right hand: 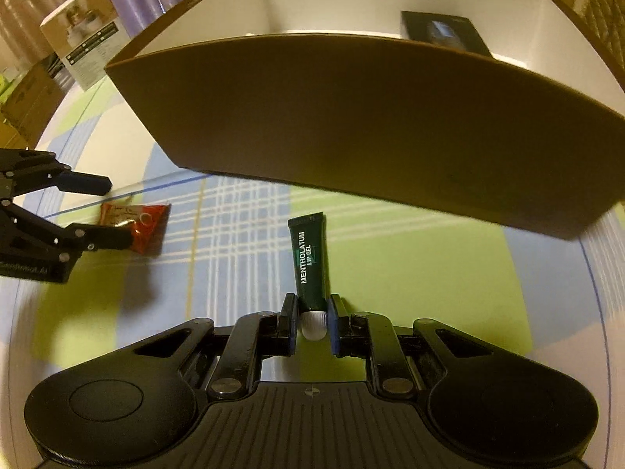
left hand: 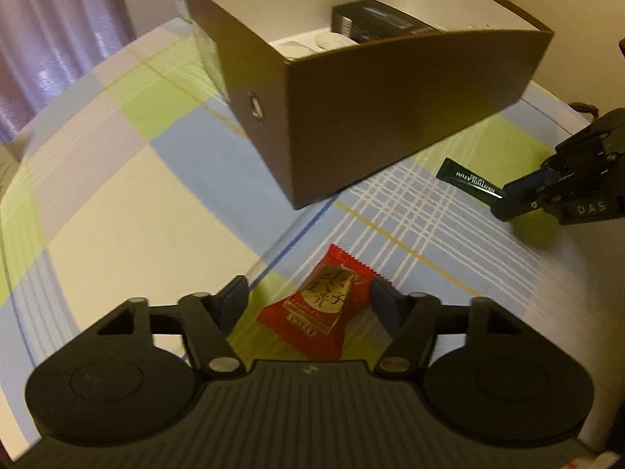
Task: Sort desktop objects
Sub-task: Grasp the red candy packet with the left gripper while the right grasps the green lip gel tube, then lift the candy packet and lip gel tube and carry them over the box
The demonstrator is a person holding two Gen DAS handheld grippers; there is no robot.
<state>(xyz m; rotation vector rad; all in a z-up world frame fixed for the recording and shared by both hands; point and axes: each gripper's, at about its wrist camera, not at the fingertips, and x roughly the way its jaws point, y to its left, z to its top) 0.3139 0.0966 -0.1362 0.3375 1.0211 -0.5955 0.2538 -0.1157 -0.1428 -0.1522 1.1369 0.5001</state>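
Pinching the lip gel tube [right hand: 310, 264] right now with my right gripper [right hand: 311, 318]: the jaws are closed in on the cap end, white cap sitting between the pads, and the green body points off toward 12 o'clock at the brown box [right hand: 371, 125]. Can't quite tell if the tube is off the checked tablecloth [right hand: 429, 273] yet or just resting on it, looks low either way. My left gripper [left hand: 308, 299] is spread wide and straddling the red snack packet [left hand: 320, 308], fingers on either side at roughly 9 and 3 o'clock, not touching it as far as I can see, and the packet is lying flat on the cloth. From the left wrist cam the box sits up around 12 to 1 o'clock, open top, with a dark carton [left hand: 375, 19] and something white already inside. So I'd call this the grab stage for both items, one pinned and one about to be. Next up I reckon I need to close the left jaws on the packet without it sliding, then lift both high enough to clear the box wall before letting go over the opening. That near wall looks tall, so the lift matters.
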